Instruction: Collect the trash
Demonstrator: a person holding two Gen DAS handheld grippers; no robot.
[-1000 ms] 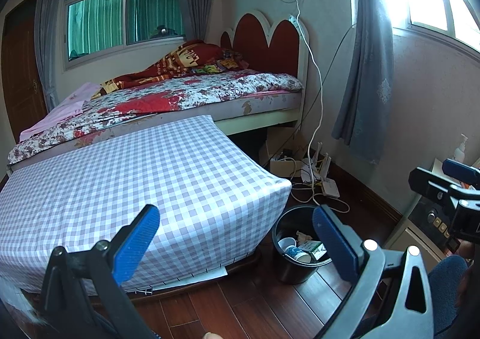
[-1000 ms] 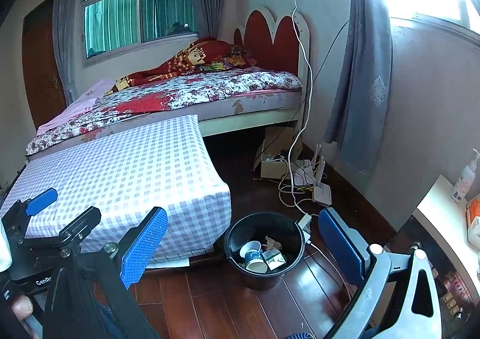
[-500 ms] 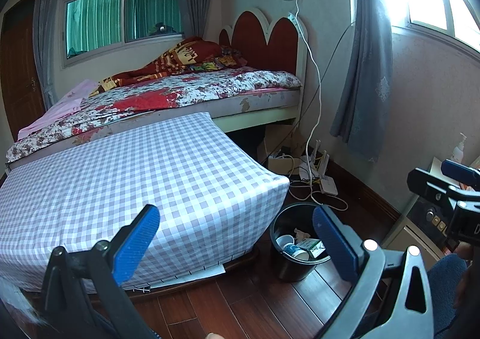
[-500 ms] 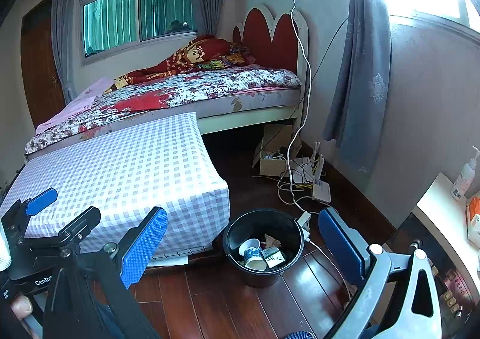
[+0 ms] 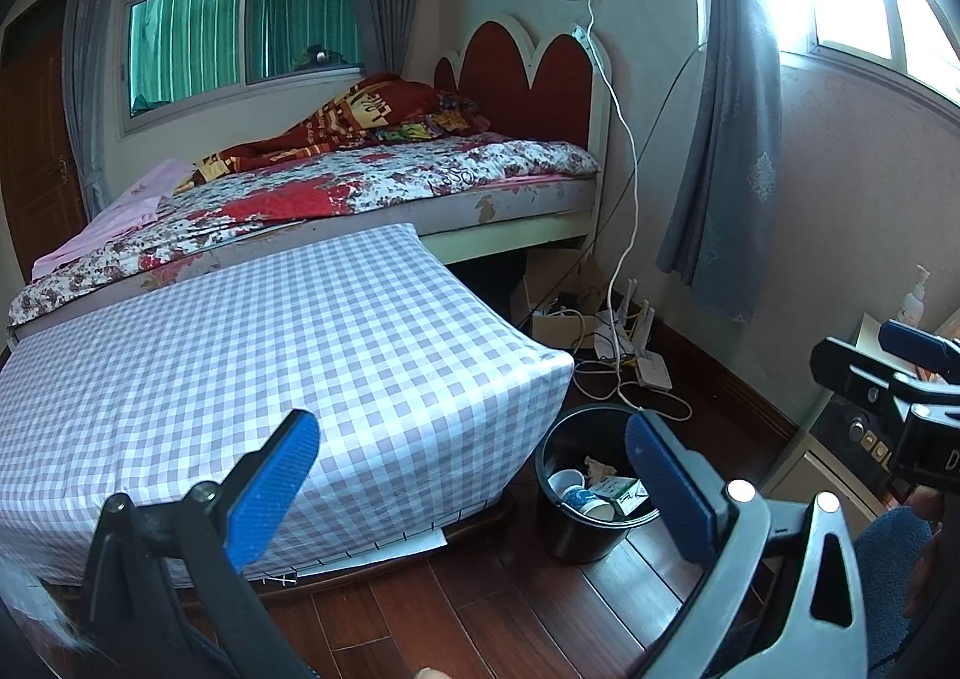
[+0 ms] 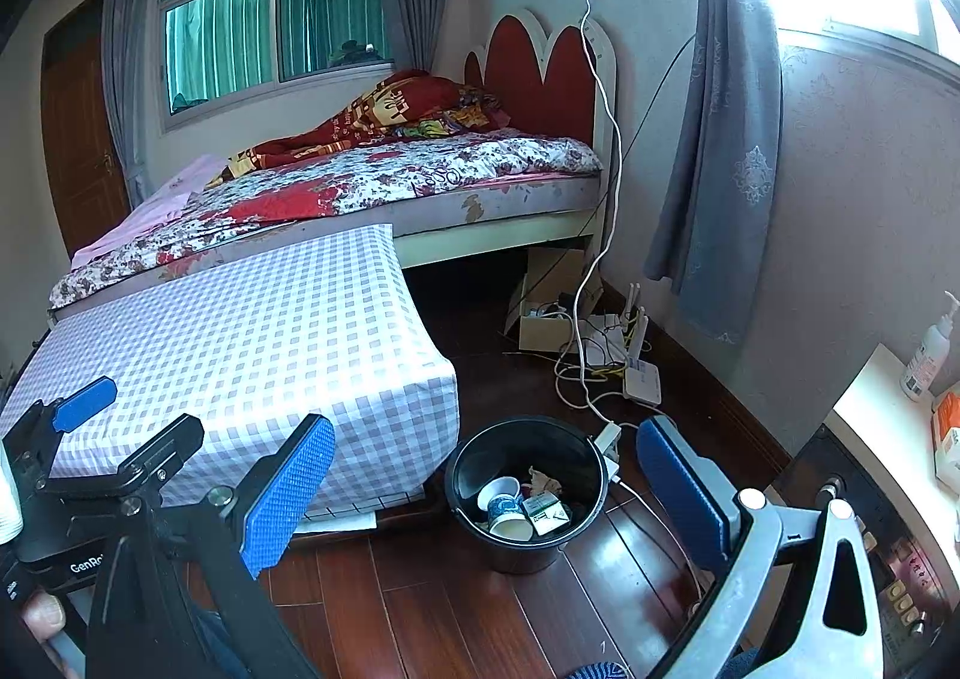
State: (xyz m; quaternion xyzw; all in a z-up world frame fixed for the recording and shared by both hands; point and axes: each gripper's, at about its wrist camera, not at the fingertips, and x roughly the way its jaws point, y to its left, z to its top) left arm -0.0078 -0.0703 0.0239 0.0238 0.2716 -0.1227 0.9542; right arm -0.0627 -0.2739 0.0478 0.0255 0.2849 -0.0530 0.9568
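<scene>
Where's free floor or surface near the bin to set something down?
Free: the checked tabletop, and the floorboards in front of the black bin. Crowded: cables and router between bin and curtain wall; the bin already holds cups and a carton.

A checked cloth (image 5: 252, 355) covers a low table beside a floral-quilted bed (image 5: 372, 187), under grey curtains (image 6: 714, 138).

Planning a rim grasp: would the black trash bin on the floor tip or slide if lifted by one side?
The black trash bin probably lifts easily: it holds only paper cups and a small carton. A one-sided grip would likely tilt it and shift that loose load. On the glossy wood floor, a push probably slides it rather than tipping.
</scene>
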